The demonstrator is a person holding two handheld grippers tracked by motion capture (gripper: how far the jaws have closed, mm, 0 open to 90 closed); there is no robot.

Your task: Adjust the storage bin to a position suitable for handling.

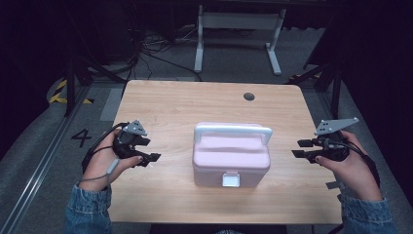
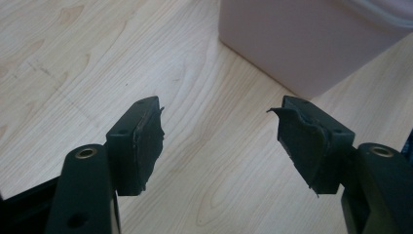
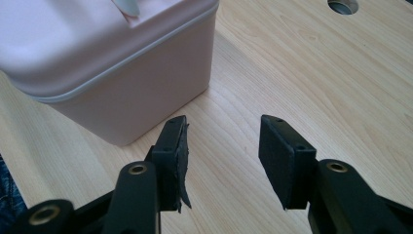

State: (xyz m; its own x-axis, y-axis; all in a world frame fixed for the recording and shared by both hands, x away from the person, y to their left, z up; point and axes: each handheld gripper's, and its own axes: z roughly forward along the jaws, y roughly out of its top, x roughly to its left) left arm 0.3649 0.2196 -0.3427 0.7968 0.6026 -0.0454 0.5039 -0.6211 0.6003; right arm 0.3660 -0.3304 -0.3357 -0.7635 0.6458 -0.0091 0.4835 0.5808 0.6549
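Observation:
A pink lidded box (image 1: 231,158) with a white carry handle (image 1: 233,130) and a white front latch (image 1: 231,180) sits in the middle of the wooden table (image 1: 175,105). Its lid is down. My left gripper (image 1: 150,149) hovers to the left of the box, open and holding nothing. My right gripper (image 1: 302,148) is held to the right of the box, also open and holding nothing. The left gripper view has the box's pink wall (image 2: 307,44) beyond the spread jaws (image 2: 219,141). In the right gripper view the box (image 3: 107,63) lies ahead and left of the open jaws (image 3: 224,156).
A round cable hole (image 1: 249,96) is set in the table near its far edge, also seen as the hole (image 3: 342,6) in the right gripper view. Beyond the table stand a white desk frame (image 1: 238,29) and loose cables (image 1: 146,48) on the floor.

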